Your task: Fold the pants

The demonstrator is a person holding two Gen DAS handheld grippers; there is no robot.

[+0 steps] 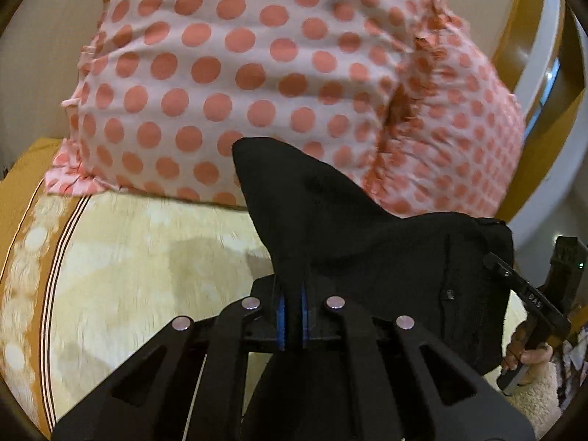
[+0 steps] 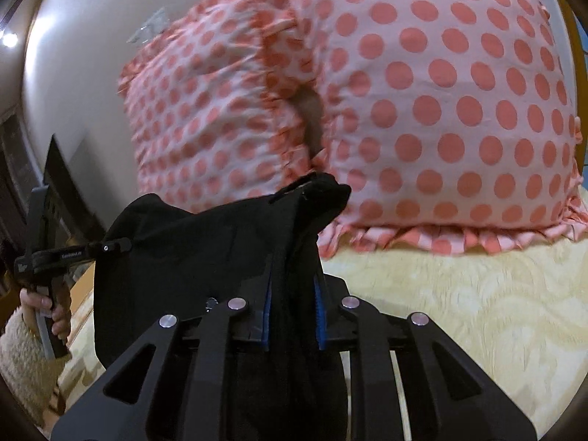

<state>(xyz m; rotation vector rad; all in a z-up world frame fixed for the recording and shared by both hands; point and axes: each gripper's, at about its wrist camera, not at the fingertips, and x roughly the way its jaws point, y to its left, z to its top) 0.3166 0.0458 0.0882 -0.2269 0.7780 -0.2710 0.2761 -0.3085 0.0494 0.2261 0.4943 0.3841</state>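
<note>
The black pants hang off the bed, stretched between both grippers. In the left wrist view my left gripper is shut on a thin edge of the cloth, its blue pads close together. My right gripper holds the far corner at the right, with a hand on its grip. In the right wrist view my right gripper is shut on a thicker bunch of the pants. The left gripper clamps the left corner there.
Two pink pillows with orange dots lean against the wall behind the pants. A yellow patterned bedspread lies below. A wooden headboard stands at the right of the left wrist view.
</note>
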